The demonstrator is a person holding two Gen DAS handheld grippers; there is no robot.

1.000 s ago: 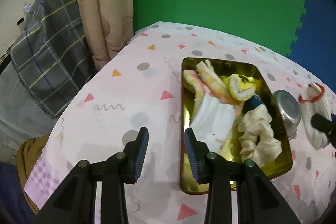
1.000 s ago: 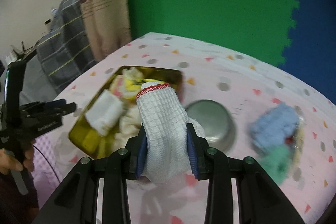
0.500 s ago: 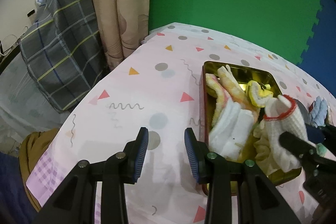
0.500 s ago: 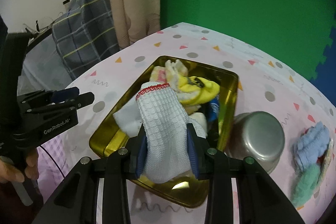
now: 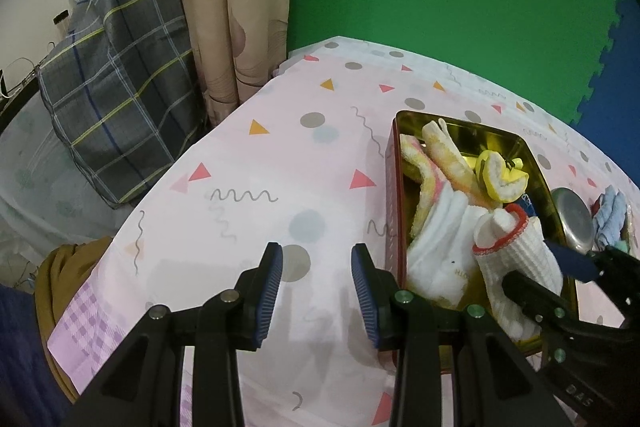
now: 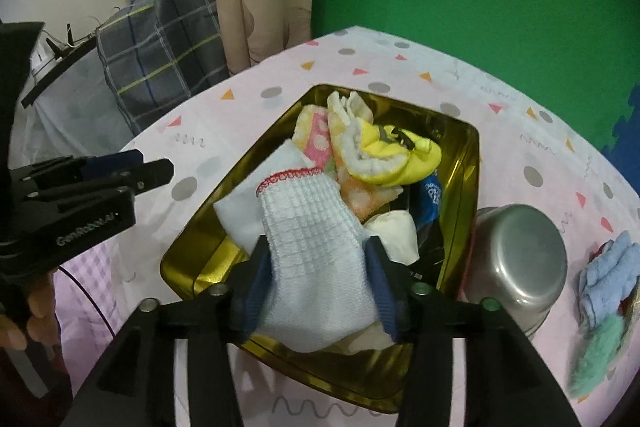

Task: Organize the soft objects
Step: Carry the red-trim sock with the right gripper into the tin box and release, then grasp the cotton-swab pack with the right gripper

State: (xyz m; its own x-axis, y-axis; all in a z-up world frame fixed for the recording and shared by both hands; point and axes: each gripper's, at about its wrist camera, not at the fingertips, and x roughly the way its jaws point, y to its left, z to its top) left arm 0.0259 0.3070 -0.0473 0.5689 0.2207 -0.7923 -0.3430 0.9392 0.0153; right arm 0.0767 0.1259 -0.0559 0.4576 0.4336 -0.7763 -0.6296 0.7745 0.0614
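White sock (image 6: 316, 259) — between opening right gripper (image 6: 318, 281) jaws, over tin (image 6: 460, 195)

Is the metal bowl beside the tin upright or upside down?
Upside down. The metal bowl shows its rounded base facing up, rim down on the tablecloth, right beside the gold tin.
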